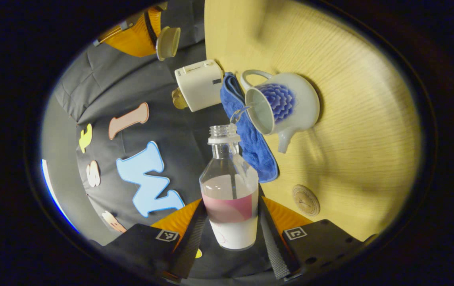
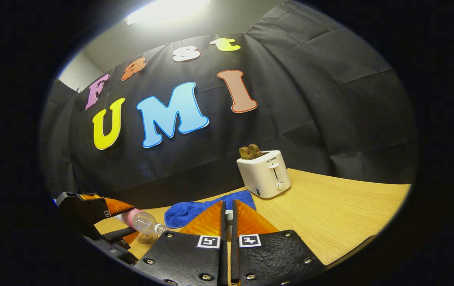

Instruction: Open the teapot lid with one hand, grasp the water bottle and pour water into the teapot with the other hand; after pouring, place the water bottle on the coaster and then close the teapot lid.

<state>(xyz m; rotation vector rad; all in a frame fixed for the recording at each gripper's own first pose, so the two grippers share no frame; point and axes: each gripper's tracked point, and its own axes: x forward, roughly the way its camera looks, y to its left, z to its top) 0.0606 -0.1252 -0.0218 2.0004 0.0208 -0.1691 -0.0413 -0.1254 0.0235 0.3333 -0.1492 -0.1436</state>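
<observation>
- The left hand-held gripper [image 1: 233,234] grasps the water bottle [image 1: 230,198], tilted, its mouth at the open teapot [image 1: 286,105]; water streams in.
- The right hand-held gripper [image 2: 227,216] is clenched on the teapot lid [image 1: 168,42], held apart from the teapot.
- The coaster [image 1: 305,200] lies bare on the tabletop [image 1: 362,131] near a blue cloth [image 1: 251,139] and a toaster [image 2: 264,173].

Wooden table [image 1: 354,119] bearing teapot [image 1: 286,105], blue cloth [image 1: 251,139], coaster [image 1: 305,200], toaster [image 2: 264,174].
</observation>
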